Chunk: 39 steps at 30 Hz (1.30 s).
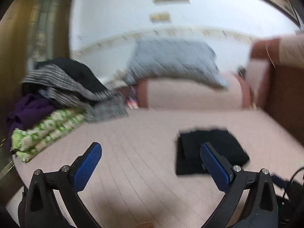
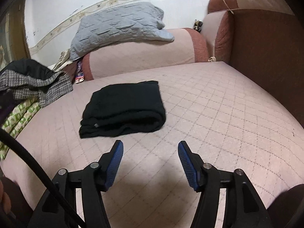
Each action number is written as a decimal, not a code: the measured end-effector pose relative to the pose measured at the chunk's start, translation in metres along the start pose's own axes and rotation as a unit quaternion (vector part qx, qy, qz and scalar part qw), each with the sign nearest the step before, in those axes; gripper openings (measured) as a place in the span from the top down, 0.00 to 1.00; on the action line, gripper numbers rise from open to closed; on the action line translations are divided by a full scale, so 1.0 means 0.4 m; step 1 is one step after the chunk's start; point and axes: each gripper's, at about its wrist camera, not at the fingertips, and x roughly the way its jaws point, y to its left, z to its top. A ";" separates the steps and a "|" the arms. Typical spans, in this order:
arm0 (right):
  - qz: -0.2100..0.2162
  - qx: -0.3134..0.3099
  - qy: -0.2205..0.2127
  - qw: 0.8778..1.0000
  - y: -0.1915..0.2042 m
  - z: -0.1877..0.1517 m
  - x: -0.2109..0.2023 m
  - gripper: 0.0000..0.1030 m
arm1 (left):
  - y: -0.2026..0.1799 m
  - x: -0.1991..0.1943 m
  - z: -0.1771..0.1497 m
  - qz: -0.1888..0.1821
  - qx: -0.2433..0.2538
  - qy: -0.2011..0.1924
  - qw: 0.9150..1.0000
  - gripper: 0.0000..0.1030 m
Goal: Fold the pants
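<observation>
both claws gape apart and empty: left claw (image 1: 151,149), right claw (image 2: 150,146); folded black pants (image 2: 123,108) lie center frame on the pink bed (image 2: 218,104).

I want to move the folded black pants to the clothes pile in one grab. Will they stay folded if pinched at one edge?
Probably not. The black pants look like soft knit in loose rolled layers, so they would likely droop and unfold. Pushed, they would probably bunch on the quilted cover rather than slide.

Pants (image 2: 123,110): black matt knit cloth, soft nap. Mattress cover (image 2: 218,114): pink quilted cloth, diamond stitching, matt. Right gripper (image 2: 150,161) and left gripper (image 1: 151,163): matt black plastic arms, blue textured pads, shiny metal pins. Blanket (image 2: 117,24): grey quilted cloth.
</observation>
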 end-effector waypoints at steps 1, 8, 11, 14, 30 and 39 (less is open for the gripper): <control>0.001 -0.003 0.004 1.000 0.008 -0.005 -0.001 0.35 | -0.002 0.027 -0.011 -0.007 0.002 0.030 1.000 0.00; 0.012 -0.036 0.033 0.999 0.054 -0.049 0.025 0.30 | 0.015 0.127 -0.109 -0.031 -0.019 0.152 0.988 0.00; 0.016 -0.049 0.042 0.998 0.069 -0.062 0.040 0.30 | 0.019 0.149 -0.135 -0.037 -0.023 0.177 0.983 0.00; 0.012 -0.057 0.047 0.997 0.075 -0.070 0.053 0.29 | 0.021 0.164 -0.153 -0.049 -0.031 0.196 0.979 0.00; 0.007 -0.054 0.072 0.996 0.067 -0.085 0.100 0.27 | 0.002 0.209 -0.189 -0.091 -0.031 0.245 0.965 0.00; 0.002 -0.046 0.074 0.996 0.059 -0.084 0.103 0.26 | 0.000 0.211 -0.194 -0.094 -0.027 0.251 0.963 0.00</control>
